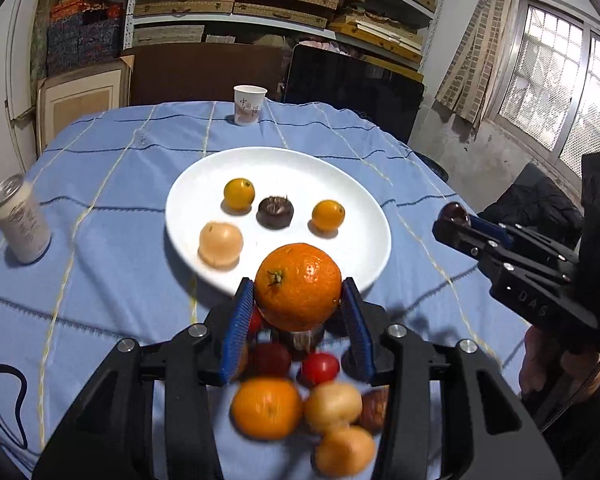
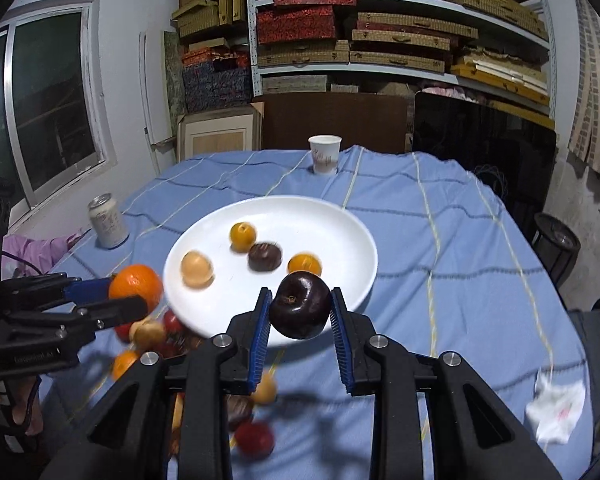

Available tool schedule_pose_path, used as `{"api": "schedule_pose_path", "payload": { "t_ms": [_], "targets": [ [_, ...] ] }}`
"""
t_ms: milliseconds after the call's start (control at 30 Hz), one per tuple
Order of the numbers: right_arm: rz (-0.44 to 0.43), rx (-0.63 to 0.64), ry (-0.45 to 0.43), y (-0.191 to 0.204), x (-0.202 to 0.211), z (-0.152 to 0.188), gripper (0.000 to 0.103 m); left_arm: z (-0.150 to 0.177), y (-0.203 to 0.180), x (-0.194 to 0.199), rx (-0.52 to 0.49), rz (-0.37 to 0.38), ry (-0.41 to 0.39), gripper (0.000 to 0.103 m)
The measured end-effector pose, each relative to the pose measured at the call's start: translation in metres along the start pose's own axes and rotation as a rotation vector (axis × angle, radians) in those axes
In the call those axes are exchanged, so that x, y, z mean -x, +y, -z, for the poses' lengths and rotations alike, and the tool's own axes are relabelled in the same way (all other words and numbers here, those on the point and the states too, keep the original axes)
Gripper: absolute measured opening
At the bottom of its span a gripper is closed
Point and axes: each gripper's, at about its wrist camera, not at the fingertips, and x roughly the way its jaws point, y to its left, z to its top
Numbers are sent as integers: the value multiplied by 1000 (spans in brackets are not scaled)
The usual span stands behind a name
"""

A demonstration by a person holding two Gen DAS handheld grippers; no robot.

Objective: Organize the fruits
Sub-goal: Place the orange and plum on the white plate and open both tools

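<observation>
Two grips: left gripper clamped on a large orange over the white plate's near rim, right gripper clenched on a dark purple plum above that same edge. On the plate: two small yellow-orange fruits, a dark brown one between, a pale round one. Below the grippers, blurred loose fruit on the blue cloth, probably oranges and tomatoes; farther off, a can and paper cup.
</observation>
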Motion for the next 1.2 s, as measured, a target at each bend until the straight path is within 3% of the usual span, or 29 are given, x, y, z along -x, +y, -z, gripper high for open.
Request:
{"api": "schedule_pose_path", "payload": {
  "t_ms": [200, 467, 500, 567, 733, 933, 1200],
  "targets": [
    [33, -11, 66, -16, -64, -36, 29, -35, 3, -61, -1, -32, 66, 44],
    [1, -29, 145, -15, -128, -49, 34, -42, 20, -98, 58, -47, 124, 44],
    [3, -33, 134, -15, -128, -49, 44, -42, 21, -97, 62, -47, 125, 44],
    [14, -43, 104, -16, -121, -49, 47, -42, 23, -93, 69, -40, 121, 45],
    [7, -62, 76, -18, -93, -42, 47, -43, 13, -62, 49, -49, 37, 80],
    [-17, -73, 36, -14, -39, -24, 48, -29, -3, -19, -22, -74, -30, 82],
    [-67, -85, 70, 0, 4, 35, 53, 37, 14, 22, -16, -101, 1, 85]
  ]
}}
